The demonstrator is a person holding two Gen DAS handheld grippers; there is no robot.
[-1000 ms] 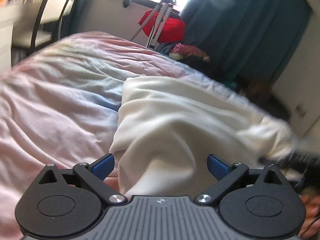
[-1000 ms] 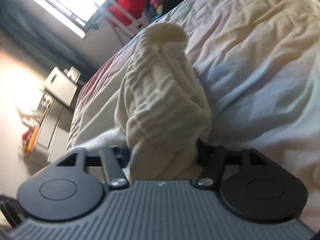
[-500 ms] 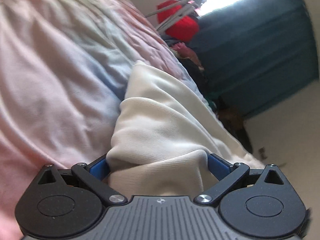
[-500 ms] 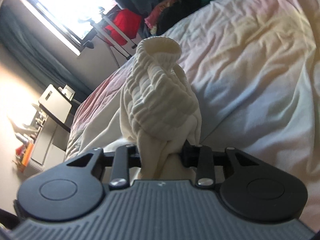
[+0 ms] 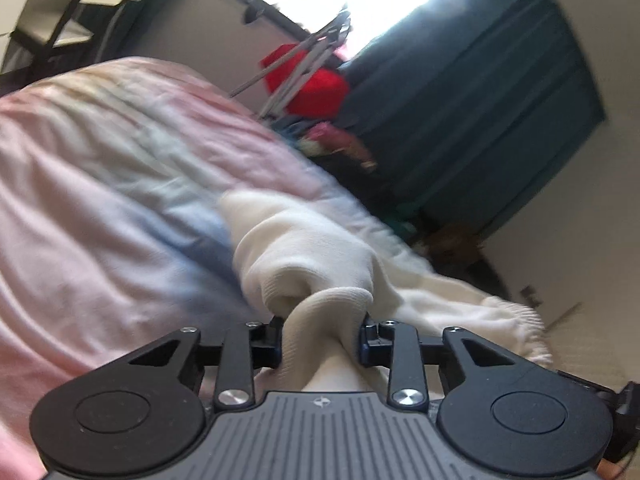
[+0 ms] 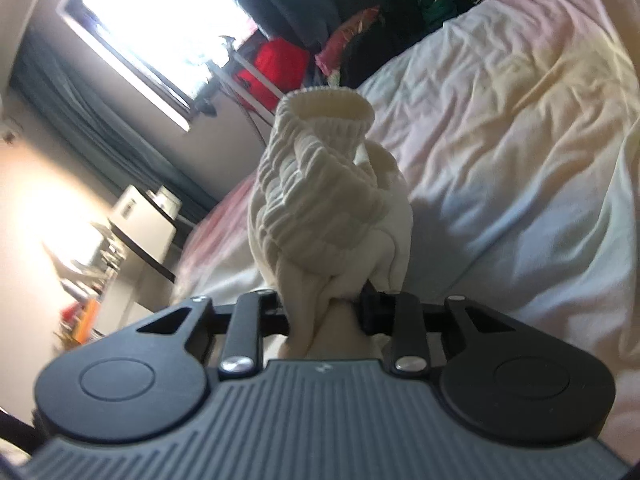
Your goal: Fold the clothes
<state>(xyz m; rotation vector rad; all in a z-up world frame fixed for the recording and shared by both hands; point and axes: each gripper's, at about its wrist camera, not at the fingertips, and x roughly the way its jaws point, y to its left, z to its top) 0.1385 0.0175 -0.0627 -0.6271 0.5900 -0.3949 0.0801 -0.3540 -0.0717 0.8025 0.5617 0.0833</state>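
A cream knit garment [image 5: 320, 248] lies bunched on the pastel bed cover [image 5: 100, 200]. My left gripper [image 5: 322, 334] is shut on a fold of its smooth body, and the cloth trails off to the right toward a ribbed hem [image 5: 516, 320]. In the right wrist view, my right gripper [image 6: 326, 312] is shut on the same cream garment [image 6: 320, 208]. The garment's ribbed cuff [image 6: 326, 120] stands up in front of the jaws, above the bed cover [image 6: 500, 152].
A red bag on a metal stand [image 5: 308, 80] and dark teal curtains [image 5: 460, 80] stand beyond the bed's far edge under a bright window [image 6: 160, 32]. A clothes pile [image 5: 336, 144] lies by the curtains. A desk with a white box [image 6: 140, 216] stands at left.
My left gripper has shut on the cream garment, from open a second ago, and the cloth bunches up at the jaws. My right gripper has closed tighter on the ribbed part and lifted it.
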